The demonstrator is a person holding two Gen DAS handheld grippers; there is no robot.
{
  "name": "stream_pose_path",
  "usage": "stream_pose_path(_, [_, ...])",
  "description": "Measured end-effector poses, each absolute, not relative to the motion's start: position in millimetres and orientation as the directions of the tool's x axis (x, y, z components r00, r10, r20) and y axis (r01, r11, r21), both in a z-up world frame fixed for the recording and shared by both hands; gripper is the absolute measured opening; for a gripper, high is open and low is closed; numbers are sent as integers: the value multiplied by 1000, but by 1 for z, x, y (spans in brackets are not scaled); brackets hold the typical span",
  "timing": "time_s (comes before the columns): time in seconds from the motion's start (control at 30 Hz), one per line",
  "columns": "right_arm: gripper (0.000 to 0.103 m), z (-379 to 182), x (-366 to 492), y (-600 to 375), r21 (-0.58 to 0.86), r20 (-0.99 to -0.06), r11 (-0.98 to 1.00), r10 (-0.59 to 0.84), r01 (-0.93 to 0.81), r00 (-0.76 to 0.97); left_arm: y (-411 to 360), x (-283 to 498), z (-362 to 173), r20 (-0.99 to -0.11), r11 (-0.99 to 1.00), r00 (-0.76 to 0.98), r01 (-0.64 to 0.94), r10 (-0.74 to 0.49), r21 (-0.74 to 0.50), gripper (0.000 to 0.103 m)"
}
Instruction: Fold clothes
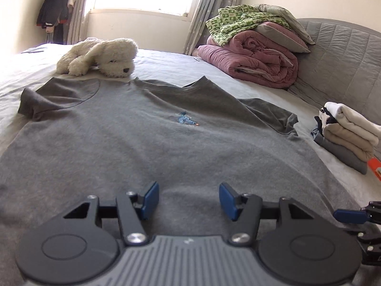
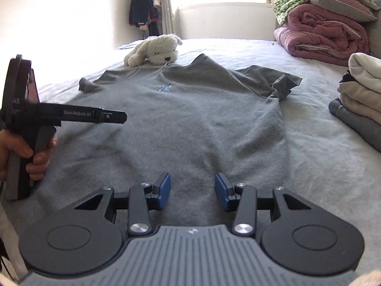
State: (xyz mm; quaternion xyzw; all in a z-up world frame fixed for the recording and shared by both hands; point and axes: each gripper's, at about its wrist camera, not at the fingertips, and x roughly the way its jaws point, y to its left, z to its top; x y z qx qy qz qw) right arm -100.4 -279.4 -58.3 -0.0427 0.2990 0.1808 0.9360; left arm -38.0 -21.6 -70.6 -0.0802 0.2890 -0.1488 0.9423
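A grey T-shirt [image 1: 142, 143] with a small blue chest emblem lies flat, front up, on the bed; its collar is at the far end and its sleeves are spread. The right sleeve [image 2: 283, 85] is crumpled. My left gripper [image 1: 188, 195] hovers over the shirt's near hem, open, with nothing between its blue pads. My right gripper [image 2: 193, 186] is likewise open over the hem [image 2: 190, 166], nothing between its pads. In the right wrist view a hand [image 2: 35, 159] holds the left gripper [image 2: 119, 117] at the left. One blue pad [image 1: 350, 215] of the right gripper shows at the left wrist view's right edge.
A white plush dog [image 1: 102, 57] lies just past the collar. A stack of folded clothes [image 1: 347, 133] sits at the right beside a small orange object [image 1: 373, 164]. Rolled pink and green quilts [image 1: 250, 54] are piled by the grey headboard [image 1: 345, 59]. Pale sheet [image 2: 309, 166] lies bare right of the shirt.
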Motion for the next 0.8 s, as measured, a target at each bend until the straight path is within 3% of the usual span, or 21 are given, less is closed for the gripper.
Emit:
stream_pose_path(0.1, [47,-61,-112,-272,-45,-586,920,292,-390,756,6,-61,-70,-522,934,781,225,-344,-278,58])
stream_pose_path(0.37, [48,-64,-143,-292,5,-620,936,278,-351,734,37,-108,-73,-516,921,764,290,-387,-261,59])
stream_pose_path(0.53, [51,-39,-133,-303,108,-728,956,263,-273,634,57,-128,-52,-615,952,728,256,-303,-166,62])
stream_pose_path(0.73, [53,-22,-139,-348,238,-765,964,260,-116,589,138,-142,-27,-707,968,666,106,-238,-227,71])
stream_pose_path(0.8, [53,-23,-142,-367,304,-773,951,277,-50,571,163,-145,-31,-736,951,617,68,-277,-301,71])
